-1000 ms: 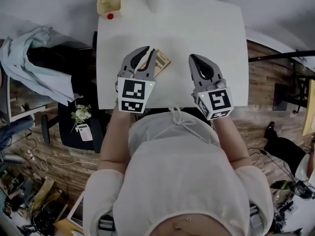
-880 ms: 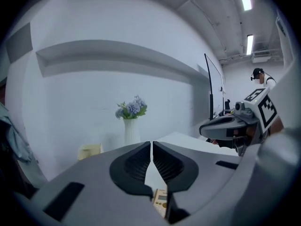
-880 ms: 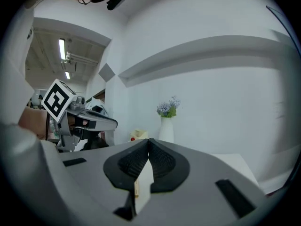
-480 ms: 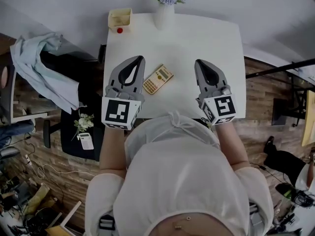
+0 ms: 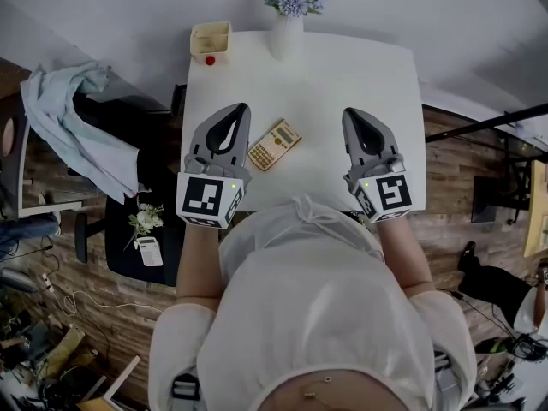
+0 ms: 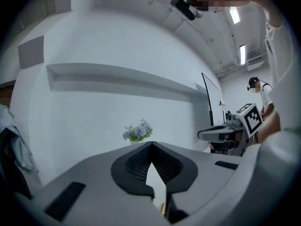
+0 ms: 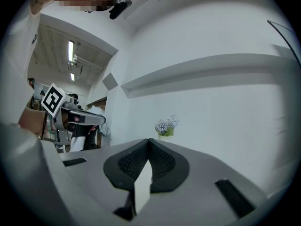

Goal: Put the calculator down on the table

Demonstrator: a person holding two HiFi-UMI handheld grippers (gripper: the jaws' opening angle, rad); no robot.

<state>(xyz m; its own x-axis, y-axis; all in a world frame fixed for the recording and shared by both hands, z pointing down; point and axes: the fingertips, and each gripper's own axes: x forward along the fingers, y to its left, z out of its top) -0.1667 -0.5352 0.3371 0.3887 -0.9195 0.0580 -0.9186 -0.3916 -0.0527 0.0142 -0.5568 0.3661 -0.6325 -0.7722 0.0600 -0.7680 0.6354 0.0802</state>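
Observation:
The beige calculator (image 5: 274, 144) lies flat and askew on the white table (image 5: 360, 67), free of both grippers. My left gripper (image 5: 241, 108) hovers just left of it, jaws shut on nothing. My right gripper (image 5: 351, 112) hovers to its right, a hand's width away, also shut and empty. In the left gripper view the left gripper (image 6: 151, 144) points level at the white wall, its tips meeting. The right gripper view shows the right gripper (image 7: 149, 140) with tips meeting too. The calculator is hidden below the jaws in both gripper views.
A white vase of blue flowers (image 5: 288, 7) stands at the table's far edge. A yellow box (image 5: 211, 37) and a small red thing (image 5: 210, 59) sit at the far left corner. A dark chair with pale cloth (image 5: 68, 118) stands left of the table.
The left gripper, over the calculator a second ago, has let go and moved left and up. The calculator now lies uncovered on the table. The right gripper has risen slightly.

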